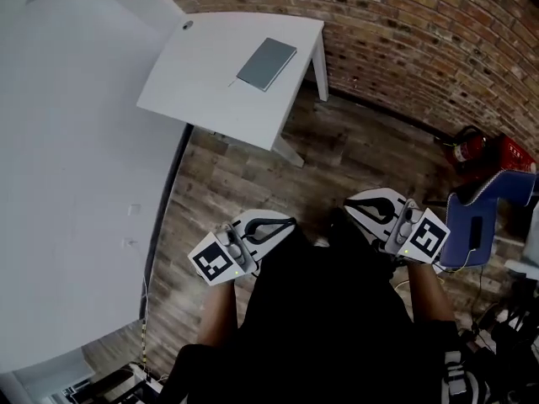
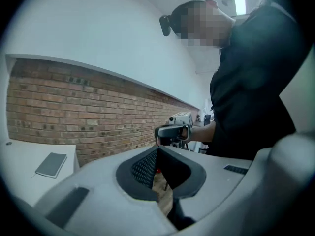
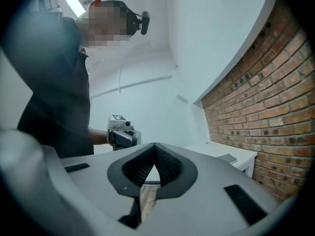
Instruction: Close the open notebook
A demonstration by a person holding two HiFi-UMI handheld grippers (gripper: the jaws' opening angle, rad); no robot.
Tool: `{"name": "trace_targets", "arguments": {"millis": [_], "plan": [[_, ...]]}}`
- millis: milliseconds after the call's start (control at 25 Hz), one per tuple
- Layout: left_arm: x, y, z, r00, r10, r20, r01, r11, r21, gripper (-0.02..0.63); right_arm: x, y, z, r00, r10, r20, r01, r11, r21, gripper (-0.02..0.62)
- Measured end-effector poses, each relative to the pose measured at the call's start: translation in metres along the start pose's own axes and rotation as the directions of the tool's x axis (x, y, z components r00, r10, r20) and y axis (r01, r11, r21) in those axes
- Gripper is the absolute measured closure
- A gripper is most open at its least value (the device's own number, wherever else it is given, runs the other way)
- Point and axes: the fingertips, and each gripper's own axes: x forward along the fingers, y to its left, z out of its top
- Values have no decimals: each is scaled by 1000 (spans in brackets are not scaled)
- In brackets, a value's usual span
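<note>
I hold my left claw (image 1: 291, 222) and my right claw (image 1: 349, 204) low in front of my dark-clothed body, over the brown plank floor (image 1: 354, 150) and well apart from the white rectangular table (image 1: 210, 74). Both claws are pressed together with nothing between the ribbed black pads. In the left gripper view the two pads meet at the tips, leaving only a narrow slit lower down through which the floor shows. In the right gripper view the pads also meet at a point, with the same sliver of floor showing below. The two claws point roughly toward each other, so each camera catches the other one held in my hand, with my dark shirt behind it. The thin grey rectangular notebook (image 1: 266, 63) lies flat on the far part of the table, near the edge that faces the red-brown brick wall (image 1: 421, 32). Its plain cover faces up and it looks shut, a single flat slab with no pages showing. It lies alone there, touched by neither claw. In the left gripper view it sits small at the lower left on the tabletop, under the bricks. Off to my right, by the wall, a red fire extinguisher (image 1: 468, 145) lies on the floor.
</note>
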Motion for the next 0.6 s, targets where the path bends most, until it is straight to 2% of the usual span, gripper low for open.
{"name": "trace_targets", "arguments": {"millis": [120, 200, 280, 480, 600], "plan": [[-13, -6, 9, 996, -54, 73, 55, 998, -16, 589, 3, 12, 1, 1000, -8, -22, 8, 1000, -9, 589], [-26, -6, 11, 992, -64, 111, 63, 998, 11, 589, 7, 20, 4, 999, -30, -23, 30, 999, -19, 589], [-44, -8, 11, 989, -56, 137, 51, 998, 42, 589, 16, 30, 7, 999, -46, -17, 46, 999, -27, 589], [-100, -9, -8, 979, -20, 204, 8, 998, 59, 589, 56, 67, 12, 999, -47, 1, 47, 996, -76, 589], [-130, -9, -19, 978, -19, 209, 9, 999, 50, 589, 86, 86, 9, 998, -59, -4, 58, 993, -99, 589]]}}
